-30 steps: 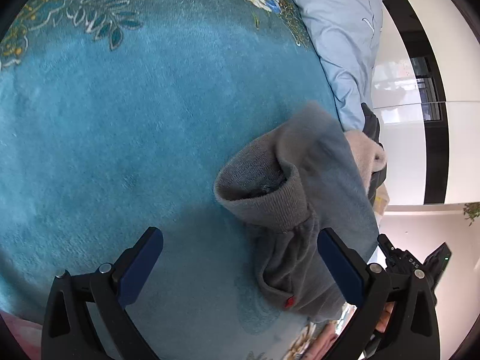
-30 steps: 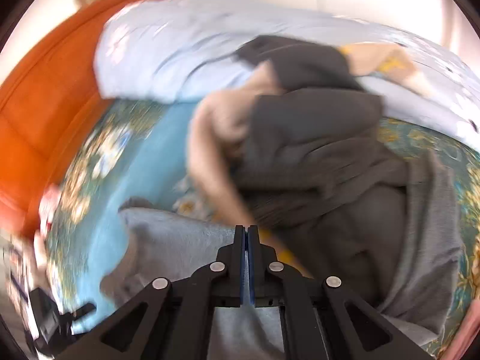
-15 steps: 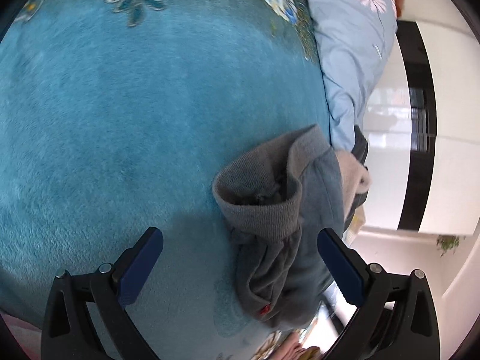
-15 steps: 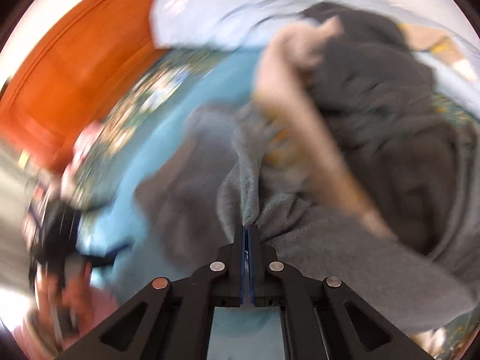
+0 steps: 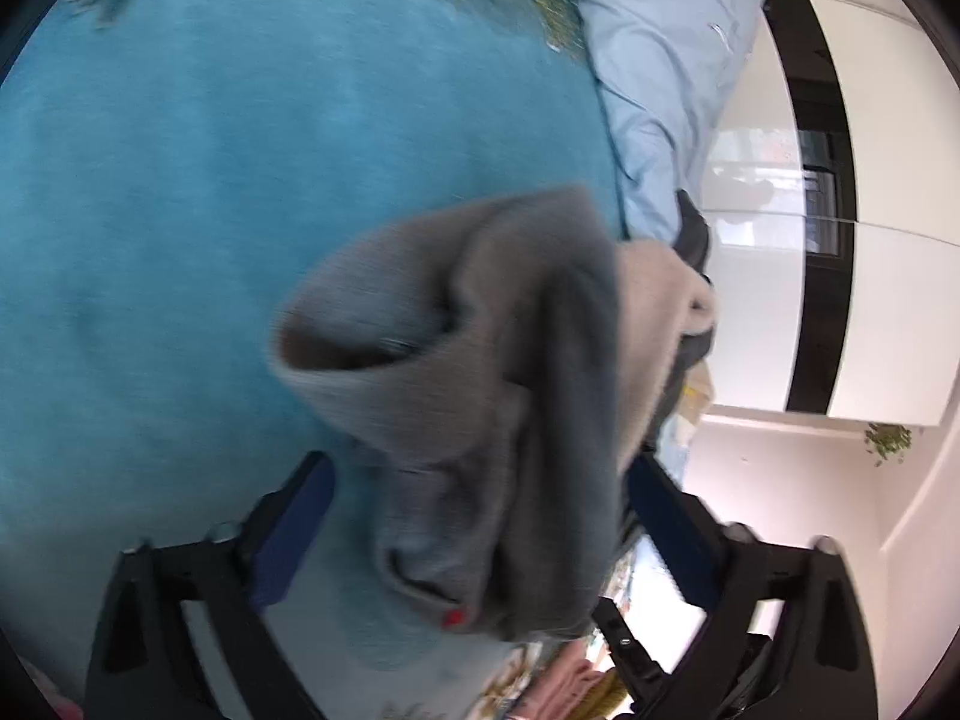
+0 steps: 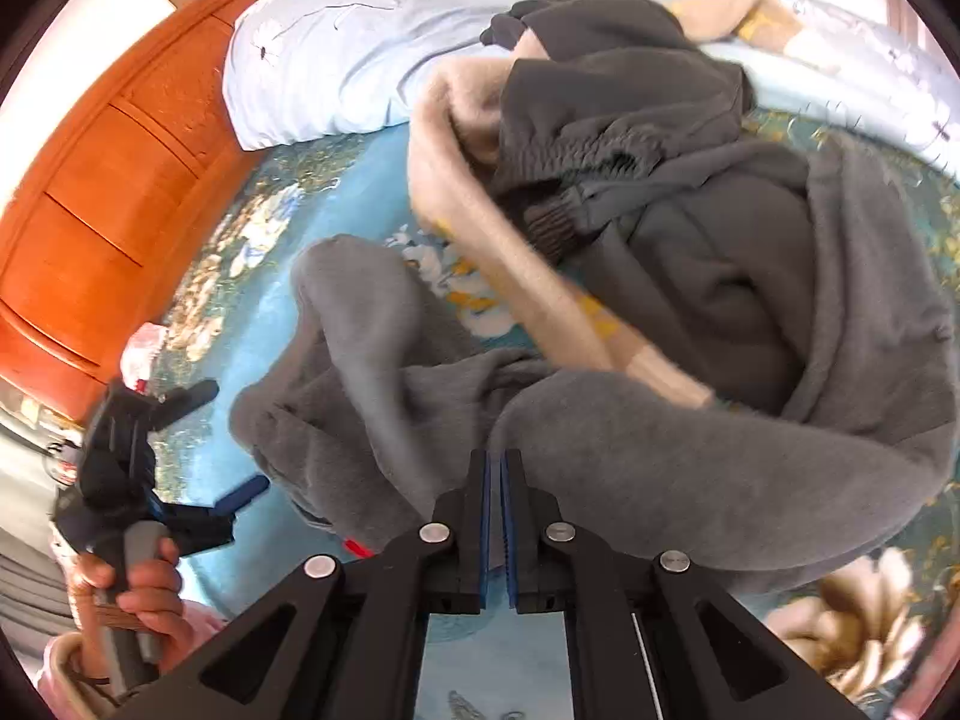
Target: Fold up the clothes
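Change: grey garment (image 5: 480, 396) fills more of the left view than before; left jaws have just been narrowing.
Left gripper (image 5: 474, 516): open, cloth between pads, untouched.
Right gripper (image 6: 495, 516): closed on grey garment's fold.
Garment: on teal blanket (image 5: 180, 210); clothes pile (image 6: 660, 180) at 1 o'clock.

Home bedroom: bed w/ teal floral blanket (image 5: 180, 210), pale-blue flowered duvet (image 6: 336, 60), orange wood headboard (image 6: 108, 180), white-and-black wardrobe (image 5: 888, 210), loose clothes pile (image 6: 690, 210) heaped on the bed.
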